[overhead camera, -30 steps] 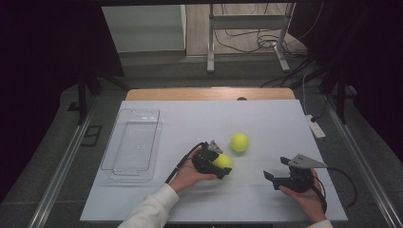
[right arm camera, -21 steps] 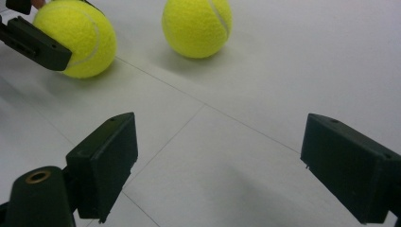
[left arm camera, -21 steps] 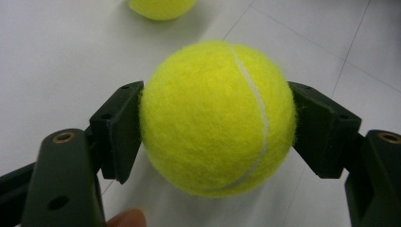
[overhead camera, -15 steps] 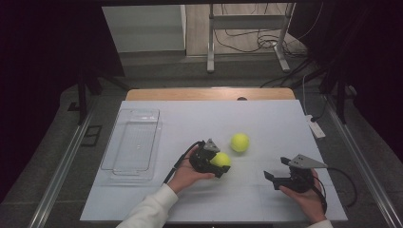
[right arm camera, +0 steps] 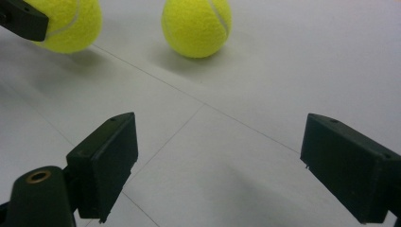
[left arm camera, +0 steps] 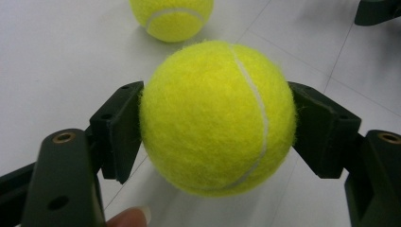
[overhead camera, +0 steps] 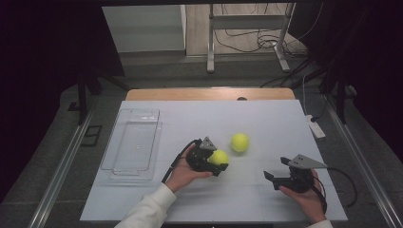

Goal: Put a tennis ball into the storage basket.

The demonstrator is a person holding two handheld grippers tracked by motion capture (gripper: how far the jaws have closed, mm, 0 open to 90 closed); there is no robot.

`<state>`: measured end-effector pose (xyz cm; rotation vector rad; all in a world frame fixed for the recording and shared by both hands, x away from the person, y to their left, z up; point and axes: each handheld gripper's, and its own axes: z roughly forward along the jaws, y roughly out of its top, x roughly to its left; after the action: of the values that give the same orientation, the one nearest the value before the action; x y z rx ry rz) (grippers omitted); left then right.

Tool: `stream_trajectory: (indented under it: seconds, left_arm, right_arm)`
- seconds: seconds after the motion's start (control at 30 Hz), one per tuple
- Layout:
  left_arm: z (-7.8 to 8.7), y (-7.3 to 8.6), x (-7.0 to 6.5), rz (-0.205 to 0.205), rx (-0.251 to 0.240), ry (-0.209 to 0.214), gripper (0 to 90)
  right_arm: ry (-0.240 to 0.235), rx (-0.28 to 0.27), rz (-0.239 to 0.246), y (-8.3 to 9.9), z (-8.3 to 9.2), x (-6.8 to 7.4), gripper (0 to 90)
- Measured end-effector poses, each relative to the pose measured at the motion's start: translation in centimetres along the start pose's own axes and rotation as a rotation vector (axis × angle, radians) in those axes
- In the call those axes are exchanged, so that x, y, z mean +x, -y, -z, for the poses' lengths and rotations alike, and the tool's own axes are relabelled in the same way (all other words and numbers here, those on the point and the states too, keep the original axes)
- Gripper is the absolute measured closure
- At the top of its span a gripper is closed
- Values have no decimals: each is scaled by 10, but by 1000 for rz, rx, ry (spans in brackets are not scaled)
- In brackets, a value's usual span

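Two yellow tennis balls are on show. One, the held ball (left arm camera: 215, 118), sits between the fingers of the left gripper (overhead camera: 209, 160), and the other ball (overhead camera: 240, 142) rests on the white worktop (overhead camera: 266, 118) just beside it.

The step looks like lifting the held ball and taking it to the clear tray (overhead camera: 133, 145) on the left side of the worktop. To do it well, keep the squeeze steady, since a fuzzy round ball can roll out if the grip goes soft. Lift straight up first, so the ball does not bump its neighbour. Then go slowly over the tray rim and set the ball low inside before letting go.

In the left gripper view the two black fingers (left arm camera: 118, 130) press on the ball's left and right sides, about at its middle. The ball bulges out in front of them, and a shadow shows under it.

The right gripper (overhead camera: 281, 176) waits near the front edge, well apart from both balls. Its fingers (right arm camera: 106, 158) stand wide with nothing between them.
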<state>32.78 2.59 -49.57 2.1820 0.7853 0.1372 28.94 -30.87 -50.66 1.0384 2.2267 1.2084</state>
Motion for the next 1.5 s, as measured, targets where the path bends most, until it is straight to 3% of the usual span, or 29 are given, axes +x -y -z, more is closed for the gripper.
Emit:
stream_trajectory:
  seconds: [0.6,1.5]
  left_arm:
    - [23,-6,1,-6,-72,-6,263]
    - [55,-12,6,17,-187,-29,263]
  right_arm:
    - [1,0,1,0,0,0,125]
    - [4,3,-2,1,0,-1,125]
